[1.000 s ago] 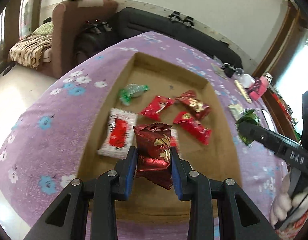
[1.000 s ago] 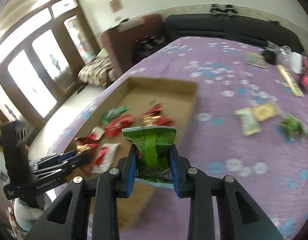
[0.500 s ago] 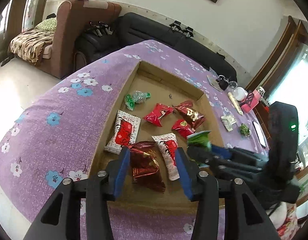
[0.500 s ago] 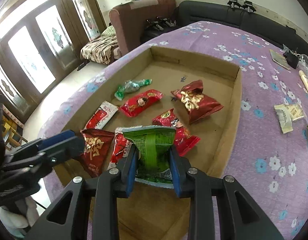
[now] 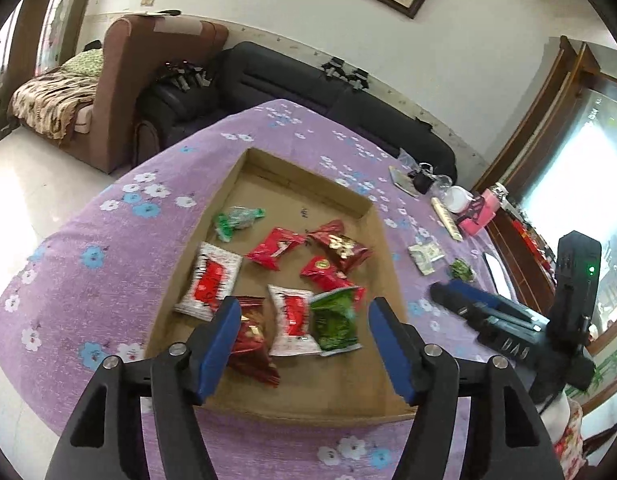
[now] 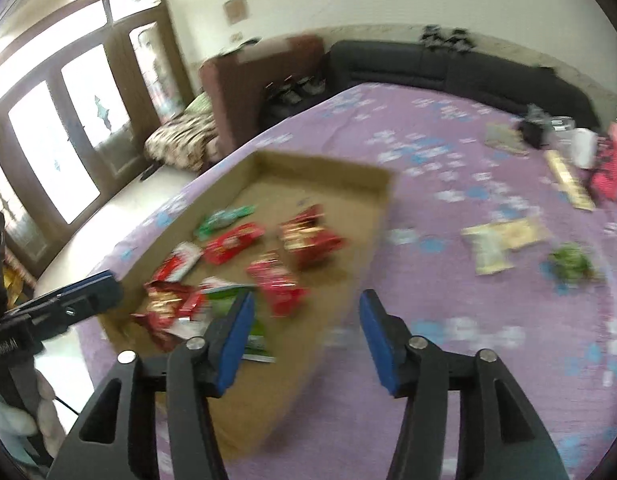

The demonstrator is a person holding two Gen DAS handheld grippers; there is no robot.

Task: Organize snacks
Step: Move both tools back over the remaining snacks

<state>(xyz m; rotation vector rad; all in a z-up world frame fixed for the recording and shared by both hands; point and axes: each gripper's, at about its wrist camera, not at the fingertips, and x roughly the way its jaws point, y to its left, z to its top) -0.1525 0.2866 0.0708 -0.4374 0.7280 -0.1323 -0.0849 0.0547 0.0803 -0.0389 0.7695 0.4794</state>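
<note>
Both tools, left tool (image 5: 302, 338) and right tool (image 6: 304, 338), gape wide with nothing held. Your snack packets lie in the shallow cardboard tray (image 5: 388, 264) on the purple flowered tabletop (image 5: 108, 248); the crumpled green wrapper (image 6: 570, 266) and pale flat sachets (image 6: 504, 240) wait right. Reach carelessly and you could nudge the tray or miss thin foil.

Left gripper (image 5: 302, 344) hangs over the near end of the cardboard tray (image 5: 382, 240), jaws spread wide, nothing between them. Green packet (image 5: 334, 320) lies flat in the tray, touching a white-and-red packet (image 5: 292, 326) on its left. Dark red foil packet (image 5: 250, 340) sits just beside the left blue pad. Right gripper (image 5: 440, 294) is off the tray's right wall, above the purple flowered cloth (image 5: 108, 280), blurred; its jaw state is unclear.
</note>
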